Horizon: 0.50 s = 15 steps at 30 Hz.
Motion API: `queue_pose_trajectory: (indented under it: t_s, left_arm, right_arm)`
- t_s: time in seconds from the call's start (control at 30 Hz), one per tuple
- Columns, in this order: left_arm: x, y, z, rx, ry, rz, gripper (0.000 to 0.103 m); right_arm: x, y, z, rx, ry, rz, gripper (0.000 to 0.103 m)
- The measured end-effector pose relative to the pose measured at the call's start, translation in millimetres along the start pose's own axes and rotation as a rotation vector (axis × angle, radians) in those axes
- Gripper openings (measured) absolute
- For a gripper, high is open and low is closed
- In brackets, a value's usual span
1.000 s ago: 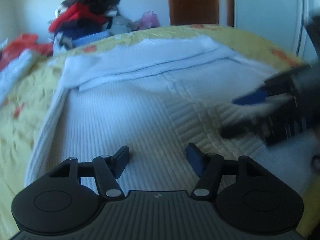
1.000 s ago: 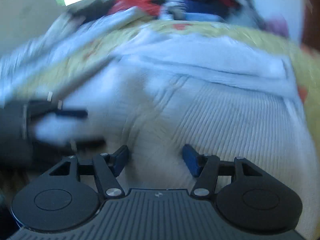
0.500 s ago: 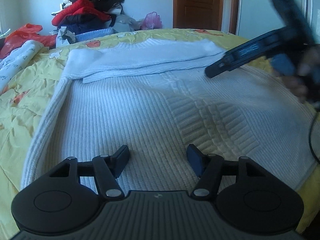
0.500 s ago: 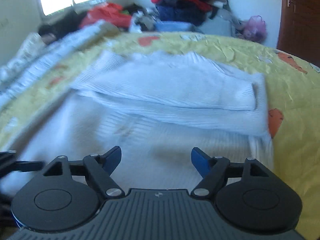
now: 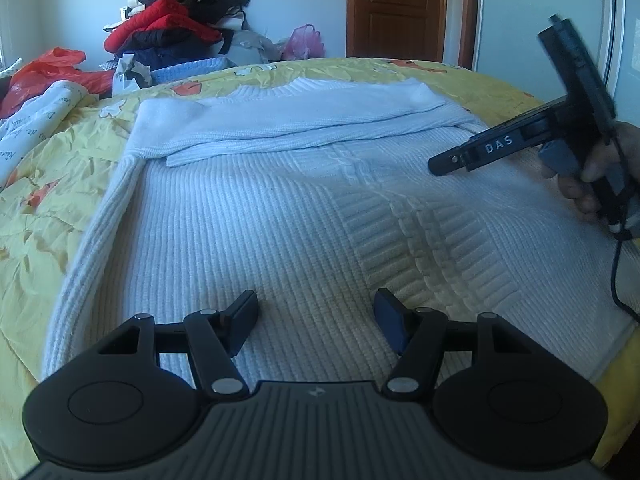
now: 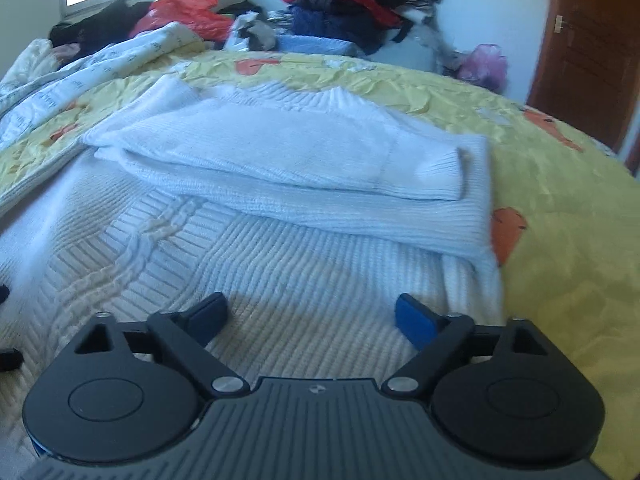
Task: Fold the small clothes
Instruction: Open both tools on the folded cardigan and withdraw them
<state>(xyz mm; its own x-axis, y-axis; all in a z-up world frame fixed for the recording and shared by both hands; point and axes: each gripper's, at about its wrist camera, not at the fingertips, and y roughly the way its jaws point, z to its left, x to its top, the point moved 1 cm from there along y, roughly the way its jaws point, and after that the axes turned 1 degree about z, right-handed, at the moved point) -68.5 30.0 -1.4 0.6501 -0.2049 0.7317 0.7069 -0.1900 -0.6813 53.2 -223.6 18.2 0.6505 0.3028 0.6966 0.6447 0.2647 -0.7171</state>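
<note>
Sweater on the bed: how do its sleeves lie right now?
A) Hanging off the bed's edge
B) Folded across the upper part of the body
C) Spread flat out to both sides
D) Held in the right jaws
B: the sleeves lie stacked across the sweater near its collar, and both sets of jaws are open and empty.

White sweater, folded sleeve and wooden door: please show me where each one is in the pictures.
white sweater (image 5: 256,240), left wrist view, on the ribbed body.
folded sleeve (image 6: 320,152), right wrist view, on its middle.
wooden door (image 5: 396,4), left wrist view, on a panel.
</note>
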Motion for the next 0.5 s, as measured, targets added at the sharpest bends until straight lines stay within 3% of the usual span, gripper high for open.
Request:
queue_pose_trajectory:
  t_s: [0.17,0.23,0.4,0.5]
  left_arm:
    - [17.9,-2.4,2.8,-0.014,-0.024,0.055,0.064]
    - [30.6,-2.3,5.9,-0.007,-0.023,0.020,0.064]
    - [58.4,18.0,-0.5,0.086,0.042,-0.021,0.064]
    - [69.7,30.9,-15.9,0.118,0.116,-0.056,0.064]
  right_arm:
    - [-9.9,-21.0,7.1,0.052,0.026,-0.041,0.087]
    - [-19.2,-14.0,6.0,0.034,0.020,0.001,0.092]
    - [-20.1,-20.3,7.3,0.001,0.032,-0.049,0.088]
    - [-15.0,-27.8,15.1,-0.016,-0.004,-0.111,0.092]
